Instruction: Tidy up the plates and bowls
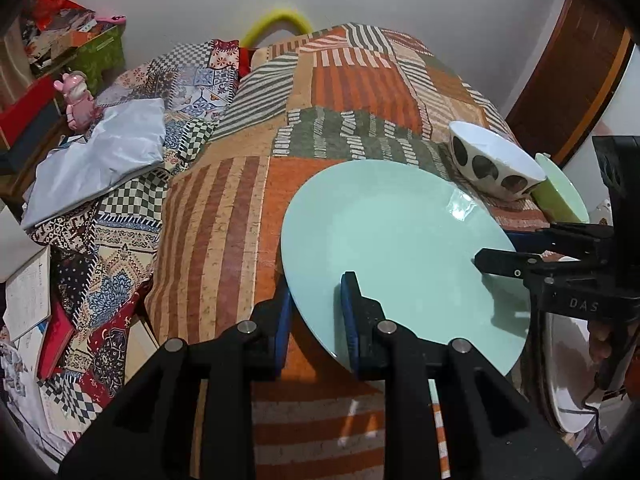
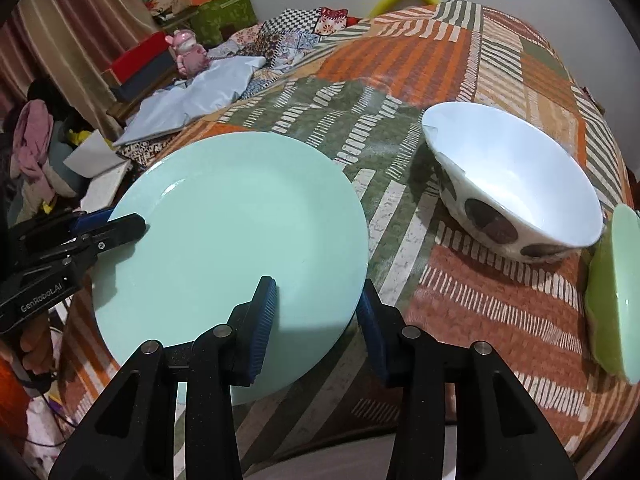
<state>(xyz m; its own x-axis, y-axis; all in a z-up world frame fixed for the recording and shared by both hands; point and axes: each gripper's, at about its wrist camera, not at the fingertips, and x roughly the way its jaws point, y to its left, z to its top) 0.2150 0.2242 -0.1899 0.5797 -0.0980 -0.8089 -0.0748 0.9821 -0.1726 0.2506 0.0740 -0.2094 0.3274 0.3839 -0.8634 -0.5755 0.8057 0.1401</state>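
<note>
Nearest to me, my left gripper straddles the near-left rim of the mint plate, one pad over the top face and the other under the edge. My right gripper does the same at the plate's opposite edge. Both pairs of fingers are spread with the rim running between them. I can't quite tell from these fisheye views whether any pad actually presses the plate, so I'd call neither grip closed yet.

The plate sits on the striped patchwork cloth, its near portion seeming to overhang the cloth's edge. It lies directly between my two grippers, so the rim is what each closing will meet, and both hands are about equally near.

Beyond the plate, off toward my right hand, the spotted bowl stands tilted, apart from the plate. Just past it a pale green dish leans on edge.
</note>
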